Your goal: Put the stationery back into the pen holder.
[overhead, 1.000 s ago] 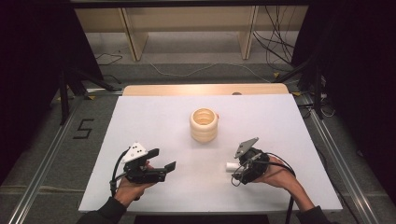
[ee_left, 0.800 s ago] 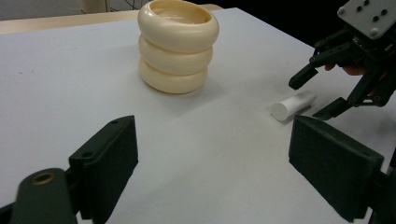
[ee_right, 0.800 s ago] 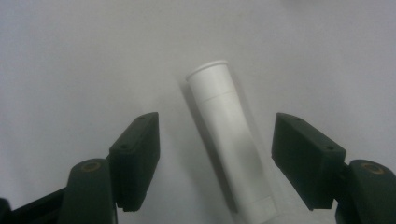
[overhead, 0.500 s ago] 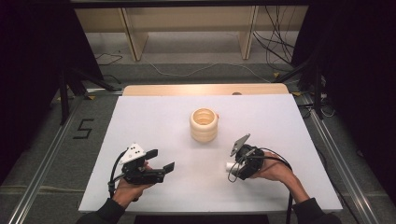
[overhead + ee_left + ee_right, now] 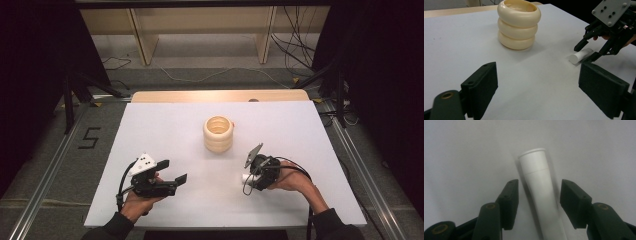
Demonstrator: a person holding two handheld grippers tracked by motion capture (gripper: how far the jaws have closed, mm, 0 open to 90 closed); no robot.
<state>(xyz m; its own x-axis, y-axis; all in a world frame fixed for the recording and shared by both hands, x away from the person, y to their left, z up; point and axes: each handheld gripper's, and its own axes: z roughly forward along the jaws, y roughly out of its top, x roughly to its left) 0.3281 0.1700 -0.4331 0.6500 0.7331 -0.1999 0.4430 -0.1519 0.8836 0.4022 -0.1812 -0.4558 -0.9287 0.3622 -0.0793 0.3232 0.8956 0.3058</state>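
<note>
Fingers (image 5: 511, 202) of my right gripper (image 5: 537, 202) stand on either side of a white plastic tube (image 5: 539, 185) that lies flat on the white table (image 5: 165, 130). They have just been closing in on it, yet a sliver of table shows between each pad and the tube, so they do not press on it. In the right gripper view the tube runs from 6 o'clock up toward 12, its rimmed open end beyond the fingertips. In the high view that gripper (image 5: 252, 182) sits at about 5 o'clock from the table's middle, my right hand (image 5: 290, 177) behind it, its cable looping toward the sleeve, the tube's end (image 5: 247, 176) poking out on its 9 o'clock side.

My left gripper (image 5: 172, 172) is spread wide with nothing between its pads; the left gripper view shows bare table between them. It hovers at about 7 o'clock from the table's middle, held in my left hand (image 5: 137, 202).

Out from there, a cream stack of three rings (image 5: 218, 134) stands upright near the table's middle, at 11 o'clock from the tube and well apart from both grippers. In the left gripper view the stack (image 5: 519, 25) rises at 12 o'clock, the tube (image 5: 581, 56) and right gripper (image 5: 587, 51) at 2 o'clock.
</note>
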